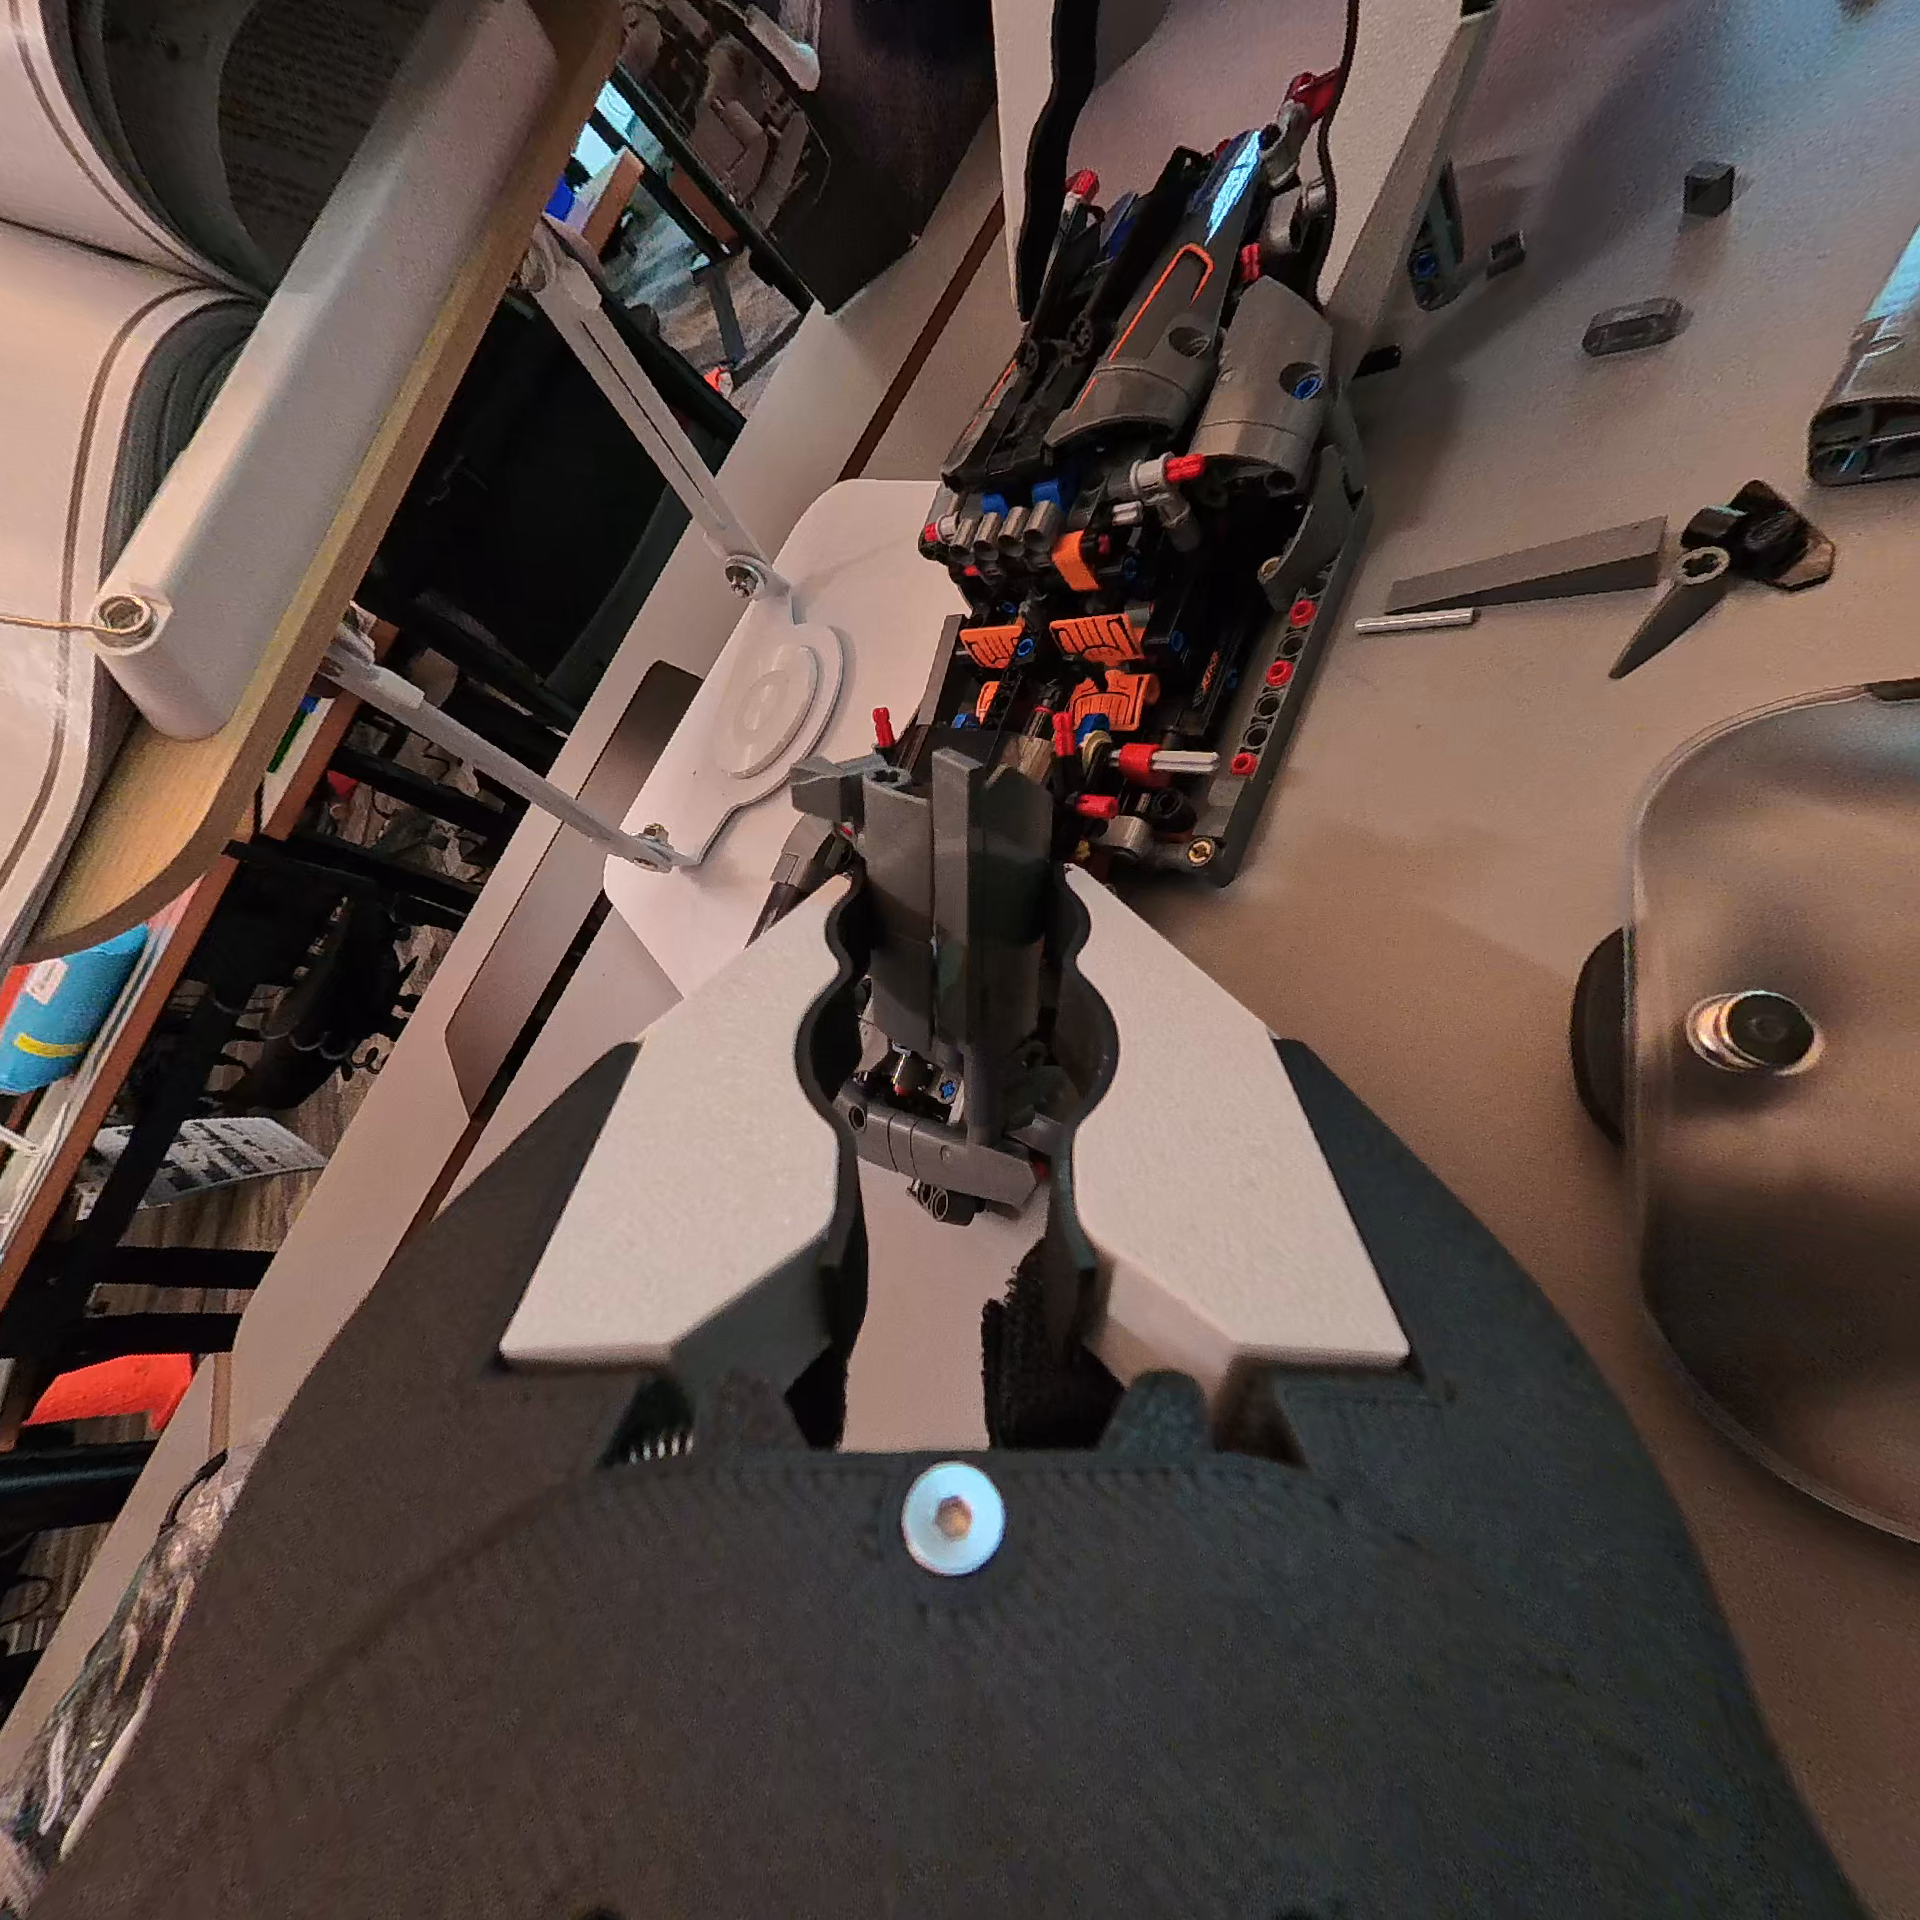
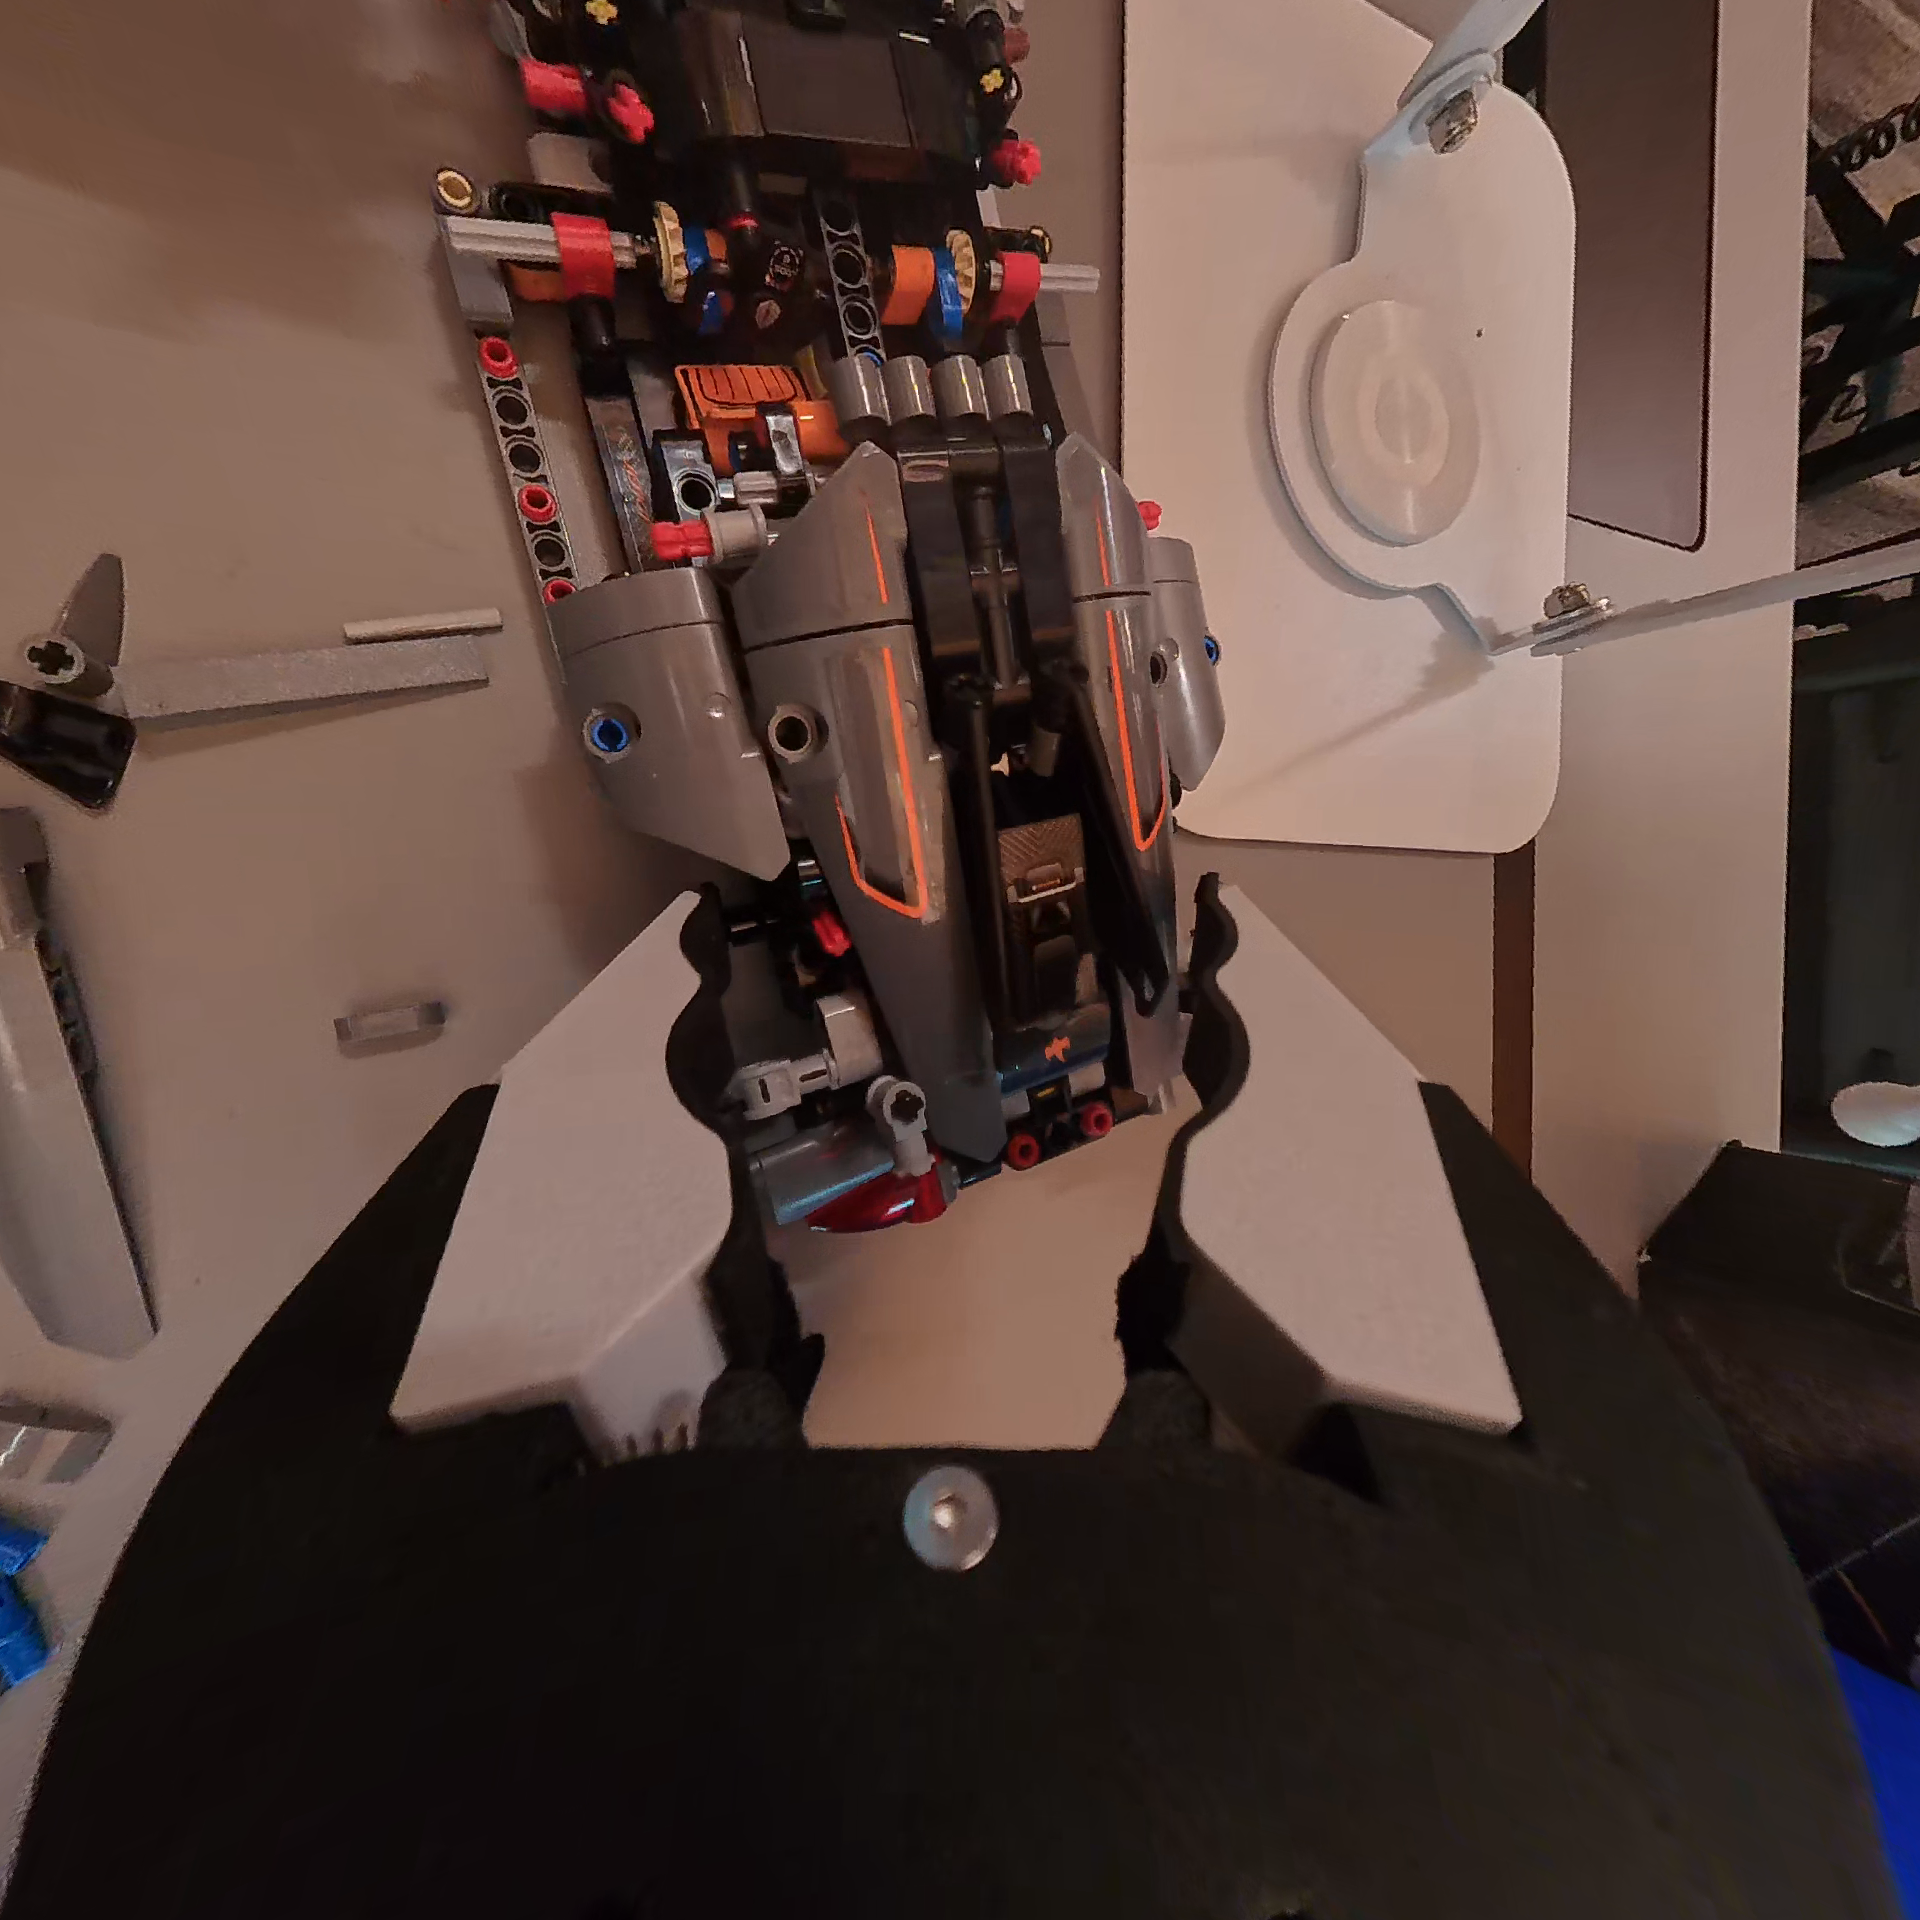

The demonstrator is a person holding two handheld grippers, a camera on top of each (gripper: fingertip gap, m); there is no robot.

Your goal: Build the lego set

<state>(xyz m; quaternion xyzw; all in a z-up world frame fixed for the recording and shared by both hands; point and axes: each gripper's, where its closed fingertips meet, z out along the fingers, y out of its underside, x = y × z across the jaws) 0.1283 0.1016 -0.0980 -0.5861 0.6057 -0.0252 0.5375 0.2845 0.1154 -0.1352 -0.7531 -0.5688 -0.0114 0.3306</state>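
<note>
Left wrist view. A white plate [image 1: 831,582] with two thin metal struts lies near the desk edge, left of the model. The lego model [image 1: 1143,499], a long dark grey and black vehicle body with orange trim and red and blue pins, lies lengthwise on the grey desk [image 1: 1455,935]. The left tool [image 1: 961,883] grips one end of it: the two white fingers [image 1: 727,1091] close in on a dark grey section with a raised ridge, touching on both sides. To the right on the desk: a flat grey wedge piece [image 1: 1527,582], a thin light grey axle [image 1: 1413,621] just beside it, a small black piece [image 1: 1756,540], and near the frame edge a clear round disc [image 1: 1787,1091] with a metal stud in the middle.

Right wrist view. Far left, a grey blade piece [image 2: 83,634] and the same wedge and axle lie apart from the model; a small clear grey piece [image 2: 390,1023] sits lower down. The model [image 2: 862,665] fills the centre, curved grey panels with orange lines facing the camera. The right tool [image 2: 956,904] holds the opposite end, spread moderately wide; its fingers [image 2: 582,1143] sit against the left and right flanks of the body. Right of the model lies the white plate [image 2: 1455,520].
</note>
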